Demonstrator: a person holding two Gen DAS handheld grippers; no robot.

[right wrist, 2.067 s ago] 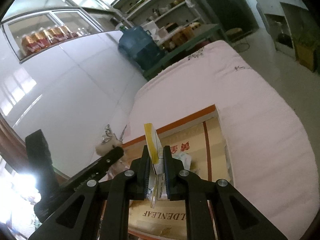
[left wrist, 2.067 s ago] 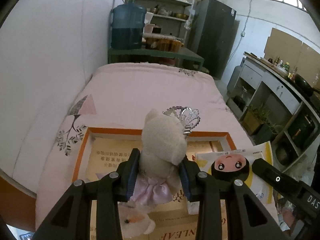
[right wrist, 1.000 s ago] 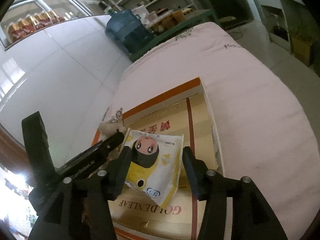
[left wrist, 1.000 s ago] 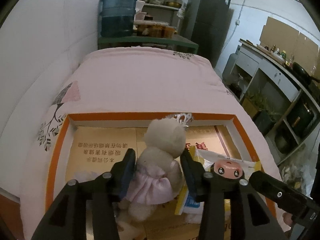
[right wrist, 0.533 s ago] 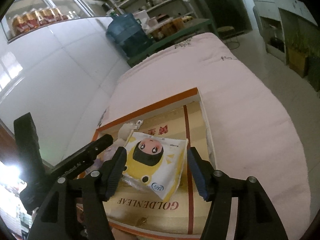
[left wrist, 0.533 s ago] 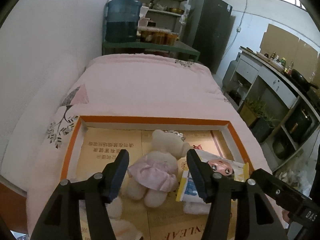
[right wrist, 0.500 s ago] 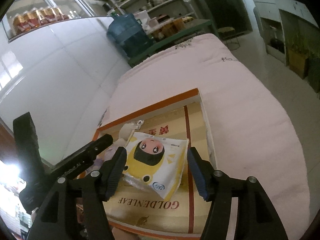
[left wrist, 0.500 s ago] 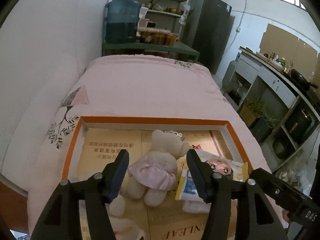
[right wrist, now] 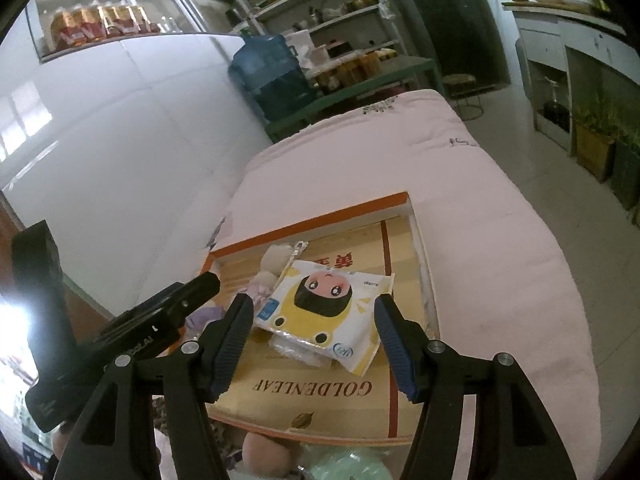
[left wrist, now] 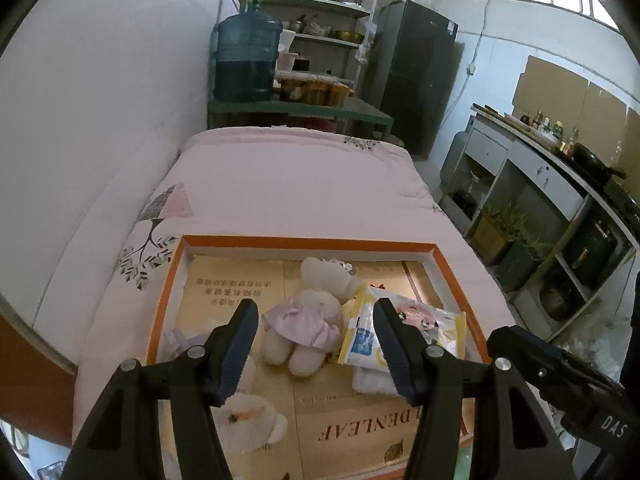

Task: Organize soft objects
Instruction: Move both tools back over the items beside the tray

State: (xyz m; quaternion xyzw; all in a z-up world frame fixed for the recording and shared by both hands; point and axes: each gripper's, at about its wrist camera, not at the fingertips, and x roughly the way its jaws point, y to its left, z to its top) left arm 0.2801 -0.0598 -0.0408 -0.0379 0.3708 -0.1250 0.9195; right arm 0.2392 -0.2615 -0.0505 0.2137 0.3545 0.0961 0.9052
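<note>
Your left gripper (left wrist: pixel 314 346) gapes, just widened, above the cream plush bear (left wrist: pixel 310 312) in the orange-rimmed cardboard box (left wrist: pixel 304 242); your right gripper (right wrist: pixel 314 340) stands apart over the yellow cartoon-face tissue pack (right wrist: pixel 326 312) beside that bear.

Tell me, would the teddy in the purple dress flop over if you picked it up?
Probably yes. The cream plush teddy bear in a lilac dress lies slumped in the orange-rimmed cardboard box, so its limbs likely dangle. It looks soft and stuffed, so probably light and squashy. Fuzzy fabric should not slip easily.
</note>
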